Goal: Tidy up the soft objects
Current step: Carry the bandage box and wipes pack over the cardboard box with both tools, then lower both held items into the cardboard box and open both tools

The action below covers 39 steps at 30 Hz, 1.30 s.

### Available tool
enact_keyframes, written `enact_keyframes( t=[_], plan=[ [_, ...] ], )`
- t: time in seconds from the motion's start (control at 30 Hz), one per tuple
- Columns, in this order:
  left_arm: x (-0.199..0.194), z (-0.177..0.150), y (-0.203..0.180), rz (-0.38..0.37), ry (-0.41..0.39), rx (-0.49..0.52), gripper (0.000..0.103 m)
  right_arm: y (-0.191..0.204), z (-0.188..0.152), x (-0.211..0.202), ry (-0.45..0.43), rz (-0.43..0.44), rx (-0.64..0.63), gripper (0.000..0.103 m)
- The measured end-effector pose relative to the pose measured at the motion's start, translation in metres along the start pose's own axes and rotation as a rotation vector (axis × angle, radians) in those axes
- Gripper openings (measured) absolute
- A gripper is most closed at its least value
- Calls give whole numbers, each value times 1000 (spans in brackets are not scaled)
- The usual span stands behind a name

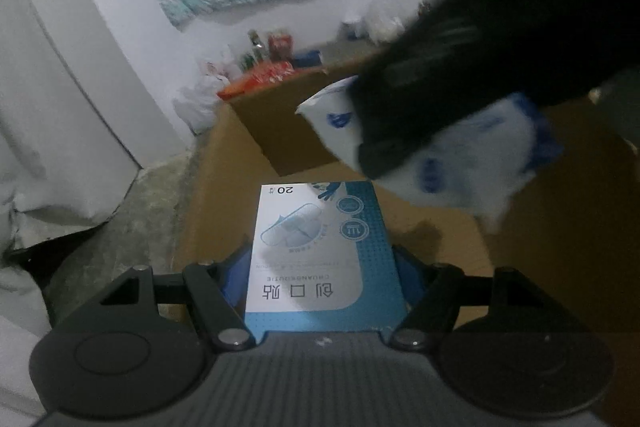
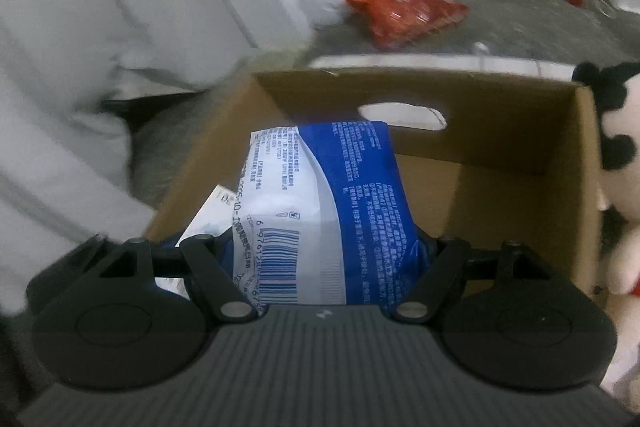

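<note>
Both tongs carry something over the open cardboard box [image 2: 520,131], and the coming move turns on how each load hangs above that opening. The left tongs [image 1: 320,263] are clamped on a flat blue-and-white plaster box [image 1: 320,247], their jaws standing fairly wide because the pack fills the gap between them; its long axis runs straight out from the jaws, pointing toward the far wall of the cardboard box, and its free end hangs over the brown floor of the box. The right tongs [image 2: 324,251] grip a soft blue-and-white packet [image 2: 332,195] in the same way, jaws wide around it, with the barcode end nearest the camera and the other end reaching toward the far wall with its handle cutout [image 2: 400,115]. In the left wrist view the right tongs show as a dark blurred shape crossing from the upper right, with the packet beneath them, ahead of and above the plaster box, so the right hand looks the deeper into the opening. Judging by this, both loads are already inside the rim's outline and need only lowering and letting go. A black-and-white plush toy [image 2: 616,167] sits just outside the right wall of the box.
</note>
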<state>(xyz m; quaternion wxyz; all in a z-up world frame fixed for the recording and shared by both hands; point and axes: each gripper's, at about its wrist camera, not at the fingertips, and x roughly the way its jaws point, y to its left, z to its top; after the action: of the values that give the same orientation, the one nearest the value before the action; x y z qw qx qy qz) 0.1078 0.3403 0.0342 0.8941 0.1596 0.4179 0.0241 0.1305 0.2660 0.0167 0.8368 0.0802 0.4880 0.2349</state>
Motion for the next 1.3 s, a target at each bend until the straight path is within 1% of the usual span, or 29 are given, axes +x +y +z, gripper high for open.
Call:
enact_keyframes(
  t=[0.07, 0.17, 0.2, 0.23, 0.3, 0.37, 0.4, 0.43, 0.47, 0.53, 0.6, 0.63, 0.67, 0.7, 0.73, 0.77, 0.8, 0.87, 0.9, 1.0, 1.07, 1.13, 1.23, 1.3],
  plan=[
    [19, 2, 2, -7, 25, 12, 73, 0, 6, 30, 25, -42, 45, 75],
    [43, 1, 6, -19, 73, -8, 73, -12, 12, 72, 71, -80, 161, 75],
    [49, 0, 6, -24, 80, 1, 73, -18, 13, 82, 78, -92, 182, 76],
    [56, -1, 4, -27, 90, 17, 74, -20, 12, 91, 77, -111, 183, 78],
    [68, -4, 3, -39, 110, 17, 74, -18, 10, 98, 66, -106, 149, 80],
    [77, -9, 4, -53, 125, 3, 75, -14, 5, 100, 78, -120, 111, 85],
    [77, -10, 4, -51, 111, 7, 76, -14, 3, 99, 83, -126, 102, 87],
    [76, -9, 5, -56, 115, 12, 79, -12, 3, 98, 91, -122, 99, 90],
    [74, -10, 6, -67, 128, 16, 81, -11, 3, 97, 104, -114, 102, 93],
    [63, -14, 8, -74, 133, 22, 82, -15, 8, 91, 127, -86, 107, 93],
    [48, -19, 12, -67, 136, 31, 81, -9, 13, 83, 105, -82, 68, 93],
    [42, -22, 13, -69, 141, 24, 75, -4, 13, 77, 82, -103, 26, 91],
    [39, -26, 15, -79, 157, 7, 54, 0, 12, 73, 64, -126, -17, 84],
    [39, -27, 15, -89, 178, -15, 47, 4, 12, 70, 61, -122, -44, 78],
    [37, -29, 16, -93, 202, -49, 32, 7, 10, 68, 87, -101, -50, 68],
    [38, -32, 19, -93, 224, -98, 32, 8, 7, 66, 103, -104, -43, 67],
    [37, -33, 21, -90, 222, -124, 32, 11, 4, 66, 103, -119, -54, 67],
    [34, -39, 18, -80, 215, -141, 29, 13, 4, 69, 107, -144, -92, 66],
    [34, -40, 18, -74, 209, -156, 28, 11, 8, 67, 110, -148, -91, 66],
    [43, -34, 23, -67, 196, -213, 22, -3, 10, 68, 126, -122, -32, 69],
    [56, -24, 32, -89, 186, -279, 11, -17, 11, 67, 140, -96, 31, 73],
    [63, -13, 35, -112, 169, -299, 12, -30, 10, 65, 137, -86, 80, 75],
    [71, -10, 33, -103, 132, -276, 12, -37, 10, 76, 101, -96, 98, 80],
    [70, -15, 34, -104, 119, -275, 18, -35, 8, 83, 87, -106, 101, 83]
  ],
)
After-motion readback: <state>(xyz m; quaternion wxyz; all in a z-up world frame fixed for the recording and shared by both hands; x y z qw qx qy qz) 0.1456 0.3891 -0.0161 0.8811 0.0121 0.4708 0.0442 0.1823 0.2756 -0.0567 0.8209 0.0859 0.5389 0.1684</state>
